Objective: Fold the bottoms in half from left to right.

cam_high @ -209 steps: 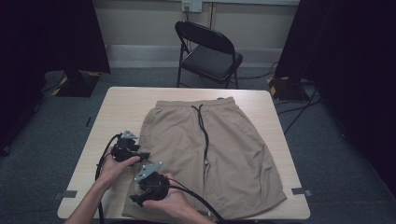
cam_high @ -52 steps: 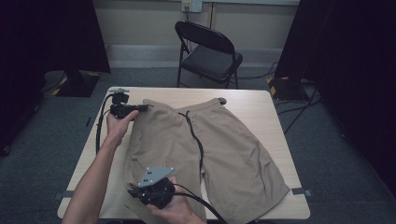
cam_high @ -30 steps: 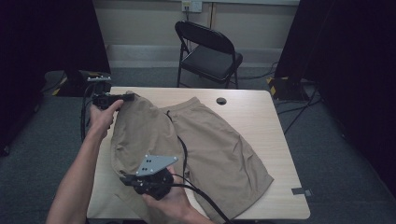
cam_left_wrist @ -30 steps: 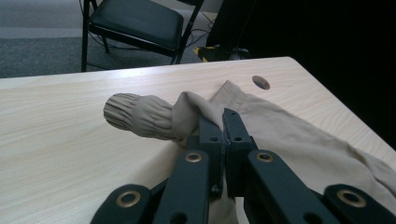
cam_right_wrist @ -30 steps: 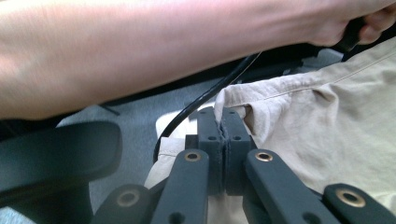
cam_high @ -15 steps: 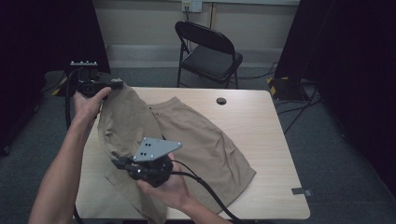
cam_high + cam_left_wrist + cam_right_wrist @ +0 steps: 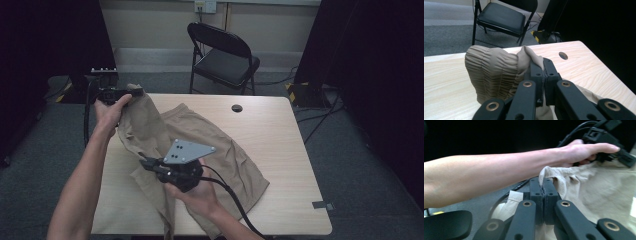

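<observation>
Khaki shorts (image 7: 215, 145) lie crumpled on the wooden table (image 7: 280, 150), their left side lifted off it. My left gripper (image 7: 136, 91) is at the far left corner of the table, shut on the gathered elastic waistband (image 7: 491, 67); in the left gripper view the jaws (image 7: 543, 66) pinch a fold of fabric. My right gripper (image 7: 144, 163) is near the front, shut on a lower edge of the shorts. The right gripper view has its jaws (image 7: 541, 185) clamped on a fabric edge, with the stretched cloth (image 7: 599, 187) running to the other hand (image 7: 584, 150).
A black folding chair (image 7: 225, 55) stands behind the table. A round cable hole (image 7: 237, 108) sits near the table's far edge. Dark curtains hang at both sides, and cables lie on the floor at the right.
Both grippers have risen with the shorts held in them. The left side of the shorts has come up off the table and the cloth has bunched toward the left.
</observation>
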Tool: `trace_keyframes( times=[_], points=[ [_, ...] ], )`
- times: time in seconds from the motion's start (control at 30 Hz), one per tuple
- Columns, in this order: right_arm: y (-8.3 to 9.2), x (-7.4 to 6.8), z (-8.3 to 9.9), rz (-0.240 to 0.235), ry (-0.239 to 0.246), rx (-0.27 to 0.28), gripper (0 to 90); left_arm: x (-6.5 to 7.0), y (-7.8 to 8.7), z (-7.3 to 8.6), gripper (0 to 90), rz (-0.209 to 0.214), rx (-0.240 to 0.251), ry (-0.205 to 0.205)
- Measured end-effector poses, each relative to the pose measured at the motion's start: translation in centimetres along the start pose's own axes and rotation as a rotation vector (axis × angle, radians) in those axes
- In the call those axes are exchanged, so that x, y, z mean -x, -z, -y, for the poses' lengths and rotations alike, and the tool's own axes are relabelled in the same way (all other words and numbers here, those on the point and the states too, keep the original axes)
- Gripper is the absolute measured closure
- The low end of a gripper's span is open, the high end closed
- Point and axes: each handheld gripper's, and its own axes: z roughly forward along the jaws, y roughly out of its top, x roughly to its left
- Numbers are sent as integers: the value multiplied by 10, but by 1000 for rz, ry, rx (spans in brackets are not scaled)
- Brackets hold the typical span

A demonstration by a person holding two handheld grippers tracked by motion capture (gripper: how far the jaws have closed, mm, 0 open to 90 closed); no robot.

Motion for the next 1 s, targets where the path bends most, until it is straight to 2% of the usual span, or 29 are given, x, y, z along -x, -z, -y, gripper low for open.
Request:
trace_keyframes(
  times=[0.03, 0.13, 0.17, 0.2, 0.3, 0.37, 0.53, 0.7, 0.8, 0.83, 0.9, 0.97, 1.0],
  points=[
    [8, 5, 2, 21, -1, 1, 894, 1, -4, 0, 891, 2, 5, -1],
    [15, 8, 5, 37, -3, -4, 893, 3, -8, 0, 891, 2, 2, -6],
    [21, 11, 10, 57, 2, -20, 894, 6, -12, 1, 891, 13, 4, -26],
    [24, 12, 12, 71, 5, -33, 893, 6, -12, 1, 891, 13, 4, -26],
    [31, 17, 16, 90, 2, -41, 893, 10, -21, 2, 891, 20, -1, -42],
    [43, 25, 20, 124, -11, -43, 893, 13, -30, 3, 891, 33, -3, -52],
    [56, 34, 28, 150, -19, -53, 894, 17, -45, 1, 889, 38, -8, -41],
    [72, 46, 45, 204, -50, -64, 893, 26, -64, 0, 887, 38, -31, -67],
    [77, 49, 48, 221, -55, -66, 894, 29, -69, 0, 881, 48, -35, -69],
    [84, 53, 52, 243, -60, -68, 893, 32, -75, 0, 869, 55, -36, -76],
    [86, 55, 53, 251, -62, -72, 893, 34, -78, 1, 853, 58, -22, -75],
    [92, 64, 60, 283, -65, -92, 894, 37, -82, 3, 745, 79, -12, -77],
    [92, 64, 60, 283, -65, -92, 894, 37, -82, 3, 707, 79, -12, -77]
  ],
)
